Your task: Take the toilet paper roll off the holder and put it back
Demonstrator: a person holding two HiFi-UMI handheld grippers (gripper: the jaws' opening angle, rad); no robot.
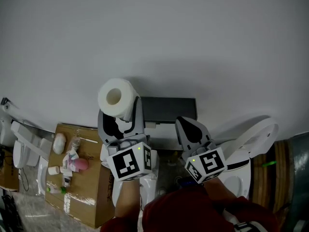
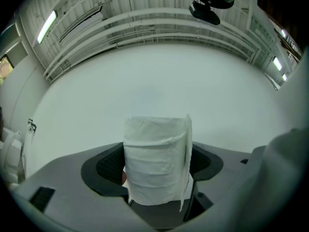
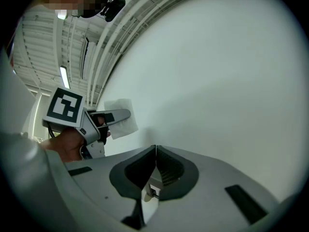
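Observation:
My left gripper is shut on a white toilet paper roll and holds it up in front of the pale wall. In the left gripper view the roll stands upright between the two jaws, with a loose sheet edge hanging down its right side. A dark grey box-like fixture sits on the wall just right of the roll. My right gripper hangs below that fixture, and its jaws meet with nothing between them. The right gripper view also catches the left gripper and the roll.
A white toilet stands at the right. A cardboard box with small bottles and a pink item on it lies at the lower left, beside white fittings. The plain wall fills the upper view.

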